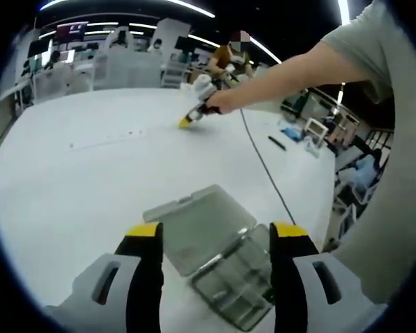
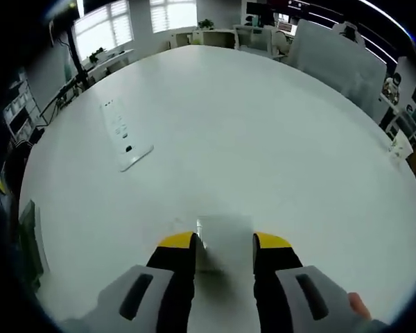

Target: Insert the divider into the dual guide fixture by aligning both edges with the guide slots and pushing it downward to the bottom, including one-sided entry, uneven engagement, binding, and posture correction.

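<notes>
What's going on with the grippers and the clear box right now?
Left hand-held gripper open, jaws straddling the clear plastic compartment box, lid open. Right hand-held gripper far across the white table, around a thin translucent divider sheet. Nothing in the way.

Rig and wearer: appearance only

Left gripper [image 1: 215,239]: black jaws, yellow tips, pale grey housings with dark oval slots. Right gripper [image 2: 224,248]: same black-and-yellow jaws, same grey slotted shells. Person's short sleeve [image 1: 364,41] grey; a black cable [image 1: 263,166] trails behind the far gripper.
</notes>
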